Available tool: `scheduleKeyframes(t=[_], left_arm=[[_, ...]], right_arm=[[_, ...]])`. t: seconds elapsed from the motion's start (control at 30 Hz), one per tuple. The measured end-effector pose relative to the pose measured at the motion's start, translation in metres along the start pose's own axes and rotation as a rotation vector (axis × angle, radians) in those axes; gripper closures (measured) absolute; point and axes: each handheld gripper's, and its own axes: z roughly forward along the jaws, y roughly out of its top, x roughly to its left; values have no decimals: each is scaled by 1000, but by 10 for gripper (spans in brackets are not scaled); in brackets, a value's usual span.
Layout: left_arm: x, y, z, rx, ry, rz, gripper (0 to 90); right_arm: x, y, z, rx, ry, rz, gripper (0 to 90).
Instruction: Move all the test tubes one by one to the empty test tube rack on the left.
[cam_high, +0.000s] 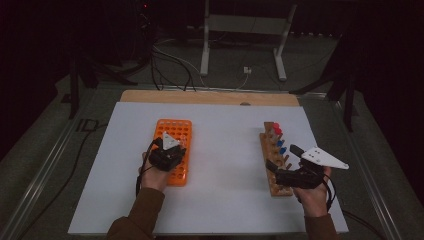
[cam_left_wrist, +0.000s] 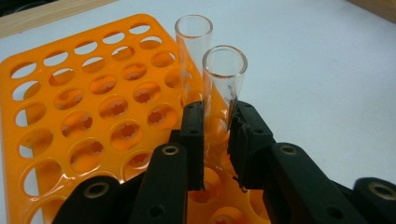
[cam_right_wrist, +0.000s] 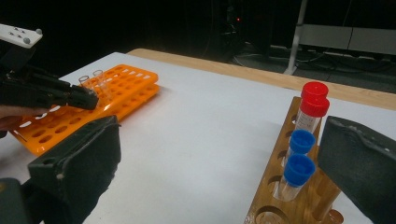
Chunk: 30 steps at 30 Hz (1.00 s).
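My left gripper (cam_left_wrist: 219, 113) is shut on a clear, uncapped glass test tube (cam_left_wrist: 224, 77) that stands upright at the right edge of the orange tube rack (cam_left_wrist: 46, 77). Its lower end runs down between the jaws toward a hole; how deep it sits I cannot tell. A second clear tube (cam_left_wrist: 193, 46) stands in the rack just behind it. In the high view the left gripper (cam_high: 176, 146) is over the orange rack (cam_high: 182, 127). My right gripper (cam_right_wrist: 222, 130) is open with nothing between its jaws, beside the wooden rack (cam_right_wrist: 280, 182), which holds red-capped tubes (cam_right_wrist: 314, 100) and blue-capped tubes (cam_right_wrist: 299, 168).
Both racks rest on a white board (cam_high: 225, 165) with a wooden strip along its far edge. The wooden rack (cam_high: 272, 150) lies at the right and the right gripper (cam_high: 283, 158) is at its near end. Cables and metal stand legs (cam_high: 205, 45) lie beyond the table.
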Motion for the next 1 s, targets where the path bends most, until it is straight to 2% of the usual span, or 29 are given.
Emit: scheduleKeyframes(t=[0.2,0.47,0.63,0.77,0.87,0.93,1.0], left_arm=[[1,-5,-6,-23,-19,-21,708],[9,-14,-28,-114,-60,-101,561],[10,-20,-44,-186,-77,-128,469],[11,-27,-57,-255,-86,-167,338],[11,-28,-64,-291,-86,-203,196],[8,-29,-69,-301,-74,-201,144],[6,-28,-71,-295,-59,-191,39]], right_arm=[[-1,0,0,1,0,2,2],[-1,0,0,1,-2,3,2],[-2,0,0,8,-5,1,2],[-3,-1,2,23,-8,-7,3],[-5,-2,4,41,-27,-23,34],[-7,-4,7,64,-45,-34,53],[-11,-6,10,83,-66,-38,69]])
